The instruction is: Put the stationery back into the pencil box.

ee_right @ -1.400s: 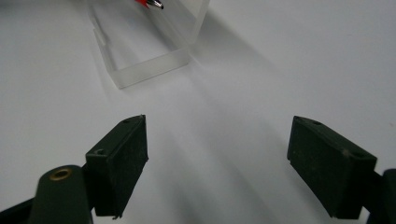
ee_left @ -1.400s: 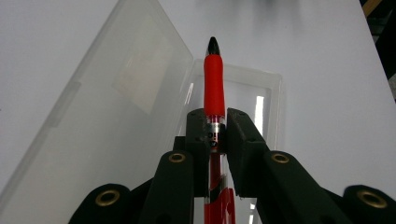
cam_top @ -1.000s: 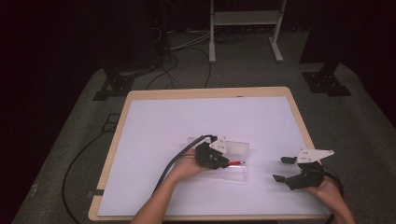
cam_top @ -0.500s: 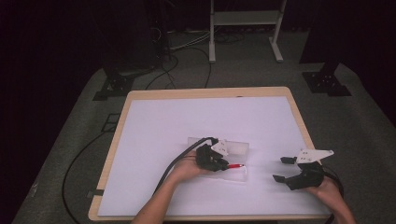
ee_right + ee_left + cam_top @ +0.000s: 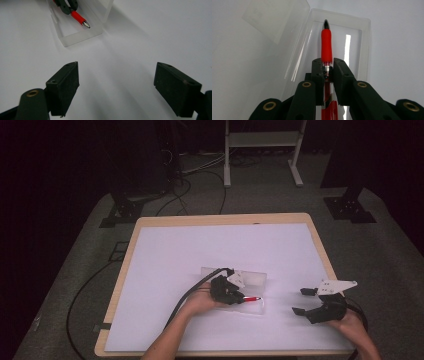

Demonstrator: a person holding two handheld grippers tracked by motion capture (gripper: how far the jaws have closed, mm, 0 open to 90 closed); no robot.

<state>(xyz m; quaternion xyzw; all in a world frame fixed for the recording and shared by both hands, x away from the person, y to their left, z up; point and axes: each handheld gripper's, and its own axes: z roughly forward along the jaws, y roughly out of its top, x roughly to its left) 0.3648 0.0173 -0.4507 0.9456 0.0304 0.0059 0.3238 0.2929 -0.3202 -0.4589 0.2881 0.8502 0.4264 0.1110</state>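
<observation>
Left gripper (image 5: 328, 72): your jaws are clenched on the red pen (image 5: 326, 45), gripping at the clear barrel just behind the rubber sleeve
Right gripper (image 5: 116, 87): your jaws stand wide apart and hold nothing, hovering over bare table to the right of the case
Pen position: it points tip-first along the open clear plastic case (image 5: 362, 50), over its tray; whether it touches the bottom you cannot tell
Pen handling: light and stiff; the smooth barrel may slip or roll, so the rubber sleeve looks like your surer hold
Case: thin, light, likely to skid on the white table (image 5: 175, 255); its lid (image 5: 274, 17) lies open beside the tray
</observation>
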